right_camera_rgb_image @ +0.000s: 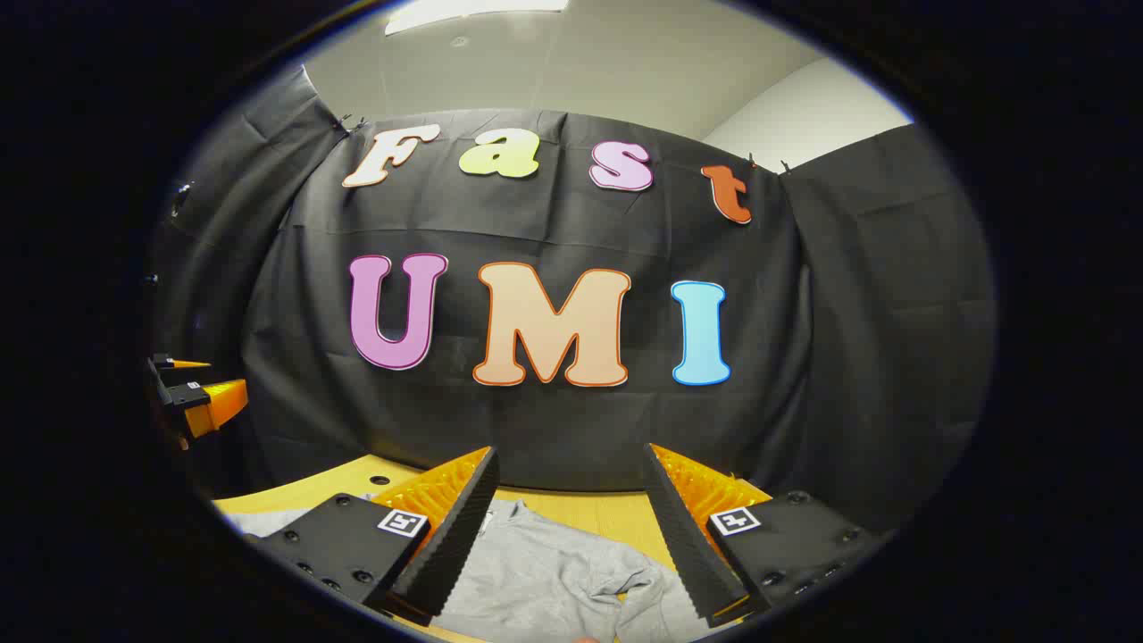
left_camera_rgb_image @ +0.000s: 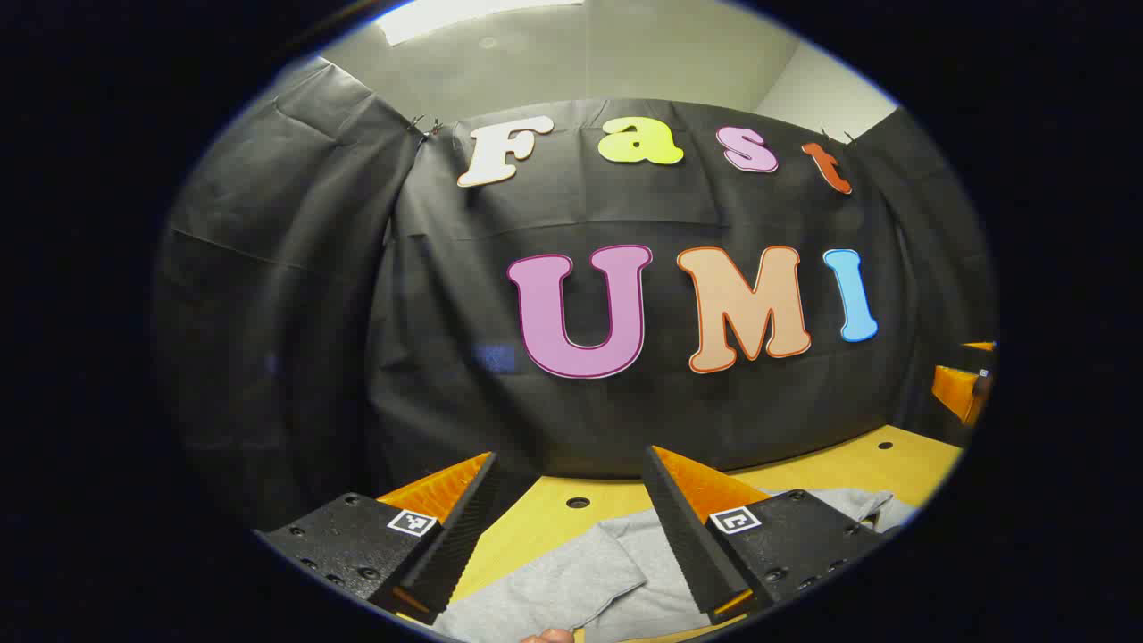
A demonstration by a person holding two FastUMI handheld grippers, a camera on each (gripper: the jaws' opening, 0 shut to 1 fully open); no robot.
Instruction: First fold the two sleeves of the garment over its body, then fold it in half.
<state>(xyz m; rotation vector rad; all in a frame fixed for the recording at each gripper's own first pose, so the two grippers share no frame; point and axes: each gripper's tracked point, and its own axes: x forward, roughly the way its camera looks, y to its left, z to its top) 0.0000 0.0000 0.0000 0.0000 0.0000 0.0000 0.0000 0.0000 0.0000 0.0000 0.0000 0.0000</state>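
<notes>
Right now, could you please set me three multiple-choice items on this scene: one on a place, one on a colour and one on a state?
1. Where does the garment lie?
A. on the table
B. hung on the booth wall
C. held up between the grippers

2. What colour is the garment?
A. red
B. grey
C. dark blue

3. How do the fingers of the left gripper and the right gripper stand?
A. both apart, holding nothing
B. both pressed on a sleeve
C. one shut, one open

Answers:
1. A: the cloth rests rumpled on the wooden tabletop.
2. B: it is light grey in both views.
3. A: in each view a wide gap shows between the fingers, with the cloth below them.
</notes>
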